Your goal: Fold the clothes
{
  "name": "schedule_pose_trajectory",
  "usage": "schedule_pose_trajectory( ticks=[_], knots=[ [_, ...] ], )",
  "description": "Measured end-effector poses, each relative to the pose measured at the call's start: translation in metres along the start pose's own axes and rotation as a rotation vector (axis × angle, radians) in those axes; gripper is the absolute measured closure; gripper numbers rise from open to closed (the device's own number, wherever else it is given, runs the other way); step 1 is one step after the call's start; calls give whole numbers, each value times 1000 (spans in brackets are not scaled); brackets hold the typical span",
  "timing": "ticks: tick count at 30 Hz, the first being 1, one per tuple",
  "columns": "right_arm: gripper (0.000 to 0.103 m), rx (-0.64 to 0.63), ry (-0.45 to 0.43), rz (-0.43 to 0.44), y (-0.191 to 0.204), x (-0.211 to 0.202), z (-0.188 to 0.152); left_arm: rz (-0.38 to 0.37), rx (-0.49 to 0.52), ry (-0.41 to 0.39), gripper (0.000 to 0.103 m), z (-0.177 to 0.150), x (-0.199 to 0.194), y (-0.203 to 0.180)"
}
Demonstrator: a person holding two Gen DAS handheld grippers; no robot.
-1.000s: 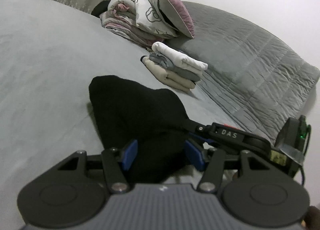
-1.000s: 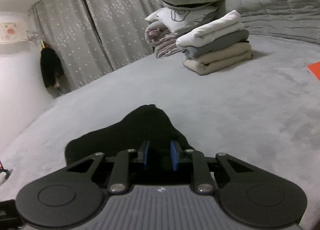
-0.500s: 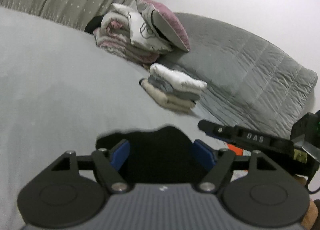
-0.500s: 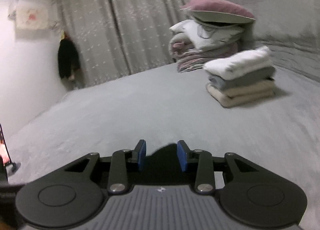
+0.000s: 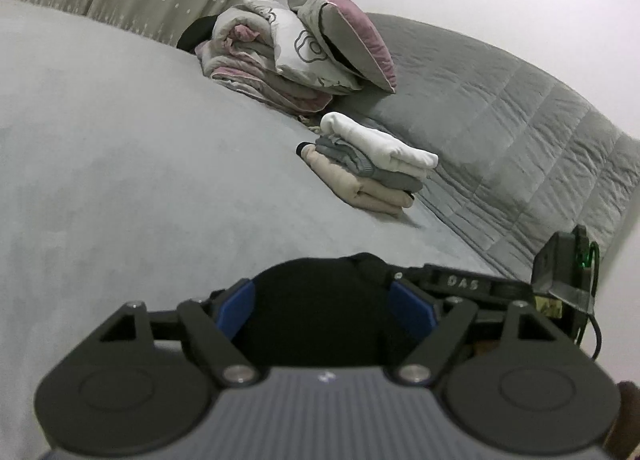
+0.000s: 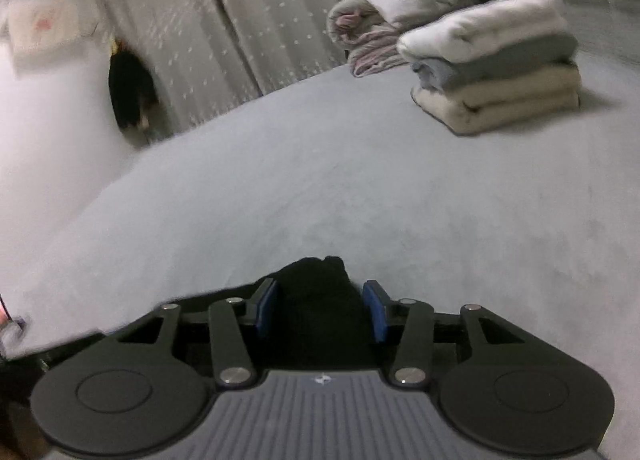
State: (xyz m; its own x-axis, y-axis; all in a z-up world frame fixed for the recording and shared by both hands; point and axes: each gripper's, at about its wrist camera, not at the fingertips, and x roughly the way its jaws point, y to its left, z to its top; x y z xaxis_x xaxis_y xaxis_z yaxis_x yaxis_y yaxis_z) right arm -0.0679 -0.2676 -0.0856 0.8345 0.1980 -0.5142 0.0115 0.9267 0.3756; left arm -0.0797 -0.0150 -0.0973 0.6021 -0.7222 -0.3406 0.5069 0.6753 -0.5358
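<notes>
A black garment (image 5: 320,312) lies bunched on the grey bed (image 5: 120,160), close under both grippers. My left gripper (image 5: 324,306) is open, its blue pads wide apart on either side of the black cloth. My right gripper (image 6: 322,308) is open too, with a fold of the same black garment (image 6: 316,300) between its pads, which do not press it. The right gripper's body (image 5: 472,284) shows in the left wrist view just right of the cloth. A stack of folded clothes (image 5: 368,164), white over grey over beige, sits farther back on the bed and also shows in the right wrist view (image 6: 492,60).
A pile of rolled quilts and a pink-edged pillow (image 5: 300,48) lies behind the stack. A quilted grey headboard (image 5: 500,120) runs along the right. Dotted curtains (image 6: 240,20) hang at the far side. A dark item (image 6: 128,88) hangs by the wall.
My right gripper has opened and let go of the black garment. Both grippers have drawn back from the cloth, so less of it shows. The left jaws have spread wider.
</notes>
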Motion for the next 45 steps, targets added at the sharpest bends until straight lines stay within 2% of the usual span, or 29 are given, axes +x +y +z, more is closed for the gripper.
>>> schedule_pose_trajectory(
  ticks=[8, 13, 21, 27, 29, 34, 37, 41, 43, 45],
  knots=[
    [58, 38, -19, 3, -5, -5, 2, -77, -103, -9, 22, 0, -1, 21],
    [58, 94, -31, -10, -14, -8, 7, -95, -121, -9, 19, -1, 0, 26],
    [58, 151, -55, -99, -33, -13, 15, -110, -141, -9, 17, -1, 1, 30],
    [58, 161, -80, -143, -39, -19, 17, -88, -180, -34, 16, -1, -6, 33],
    [58, 174, -85, -160, -42, -23, 18, -67, -213, -46, 12, 0, -11, 36],
    [56, 133, -101, -247, -45, -41, 25, -24, -312, -63, 12, 2, -25, 44],
    [55, 121, -81, -215, -44, -50, 27, -22, -382, -71, 12, 2, -33, 49],
    [52, 91, -18, -115, -35, -57, 25, -26, -480, -66, 12, 1, -40, 54],
    [45, 108, 24, -57, -35, -57, 21, -30, -519, -48, 12, -1, -41, 53],
    [43, 131, 67, -4, -36, -57, 18, -30, -539, -25, 12, -4, -41, 51]
  ],
)
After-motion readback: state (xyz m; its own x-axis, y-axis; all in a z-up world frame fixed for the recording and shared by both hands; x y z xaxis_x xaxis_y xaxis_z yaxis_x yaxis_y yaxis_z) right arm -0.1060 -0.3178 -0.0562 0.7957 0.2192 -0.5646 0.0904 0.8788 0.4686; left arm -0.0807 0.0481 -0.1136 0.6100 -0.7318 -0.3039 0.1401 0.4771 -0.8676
